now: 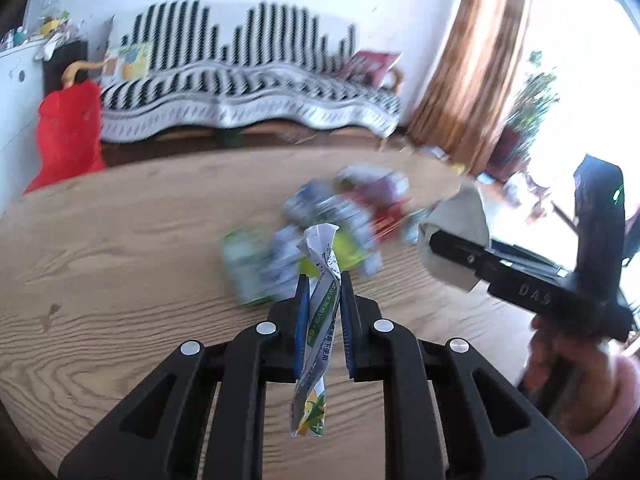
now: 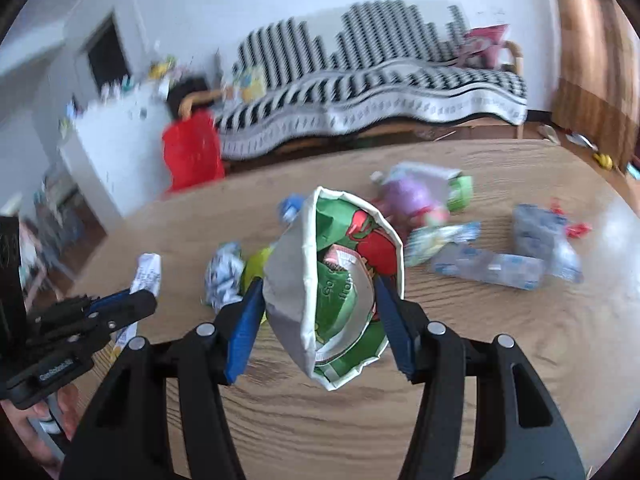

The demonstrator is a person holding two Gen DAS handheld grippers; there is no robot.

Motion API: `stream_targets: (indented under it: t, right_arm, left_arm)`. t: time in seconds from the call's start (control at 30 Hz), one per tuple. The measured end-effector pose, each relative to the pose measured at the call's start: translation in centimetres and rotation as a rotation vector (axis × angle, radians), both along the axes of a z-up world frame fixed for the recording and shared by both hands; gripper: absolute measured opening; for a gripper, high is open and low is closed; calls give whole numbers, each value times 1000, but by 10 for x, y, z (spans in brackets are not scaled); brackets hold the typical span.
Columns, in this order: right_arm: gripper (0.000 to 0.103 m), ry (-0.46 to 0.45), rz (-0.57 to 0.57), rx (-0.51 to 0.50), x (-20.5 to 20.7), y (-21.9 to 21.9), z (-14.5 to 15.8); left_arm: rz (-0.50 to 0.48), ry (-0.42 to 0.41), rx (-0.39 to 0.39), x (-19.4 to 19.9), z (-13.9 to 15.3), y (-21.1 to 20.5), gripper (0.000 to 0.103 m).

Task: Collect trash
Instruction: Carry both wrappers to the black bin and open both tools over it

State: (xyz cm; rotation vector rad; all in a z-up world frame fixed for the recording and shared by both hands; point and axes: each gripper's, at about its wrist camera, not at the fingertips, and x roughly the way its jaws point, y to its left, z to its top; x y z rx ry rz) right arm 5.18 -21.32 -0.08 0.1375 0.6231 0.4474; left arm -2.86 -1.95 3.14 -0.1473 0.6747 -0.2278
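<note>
My left gripper (image 1: pixel 325 280) is shut on a crumpled white wrapper (image 1: pixel 320 320) with green and yellow print, held above the wooden table (image 1: pixel 120 264). My right gripper (image 2: pixel 318 280) is shut on a white paper bag (image 2: pixel 328 280) with a green and red lining, its mouth open toward the camera and wrappers inside. In the right wrist view the left gripper (image 2: pixel 132 292) shows at the left with the wrapper (image 2: pixel 146 272) sticking out of it. In the left wrist view the right gripper (image 1: pixel 432 236) shows at the right with the bag (image 1: pixel 460 232). Loose trash (image 1: pixel 332 232) lies blurred on the table beyond.
On the table lie a crushed plastic bottle (image 2: pixel 492 268), a purple and green carton (image 2: pixel 420 192), a crumpled foil ball (image 2: pixel 224 276) and other wrappers. Behind stand a striped sofa (image 1: pixel 248 92), a red bag (image 1: pixel 68 132), a white cabinet (image 2: pixel 108 152) and a brown curtain (image 1: pixel 476 60).
</note>
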Motion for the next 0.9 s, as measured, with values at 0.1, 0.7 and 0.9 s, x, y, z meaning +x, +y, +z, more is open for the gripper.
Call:
stream_targets:
  t: [0.1,0.7,0.9]
  right_arm:
    - [56,-54,-116,34,-37,-77,20]
    - [56,488,-426,199,-136,-366,-152]
    - [56,495,-450,213,-126,-372,-159]
  left_arm:
    - [-136,-25,10,-10,19,-60,14]
    - [-832,546,75,-43,-127,-399,3]
    - [-789,559,63,-37,-135,-399,0]
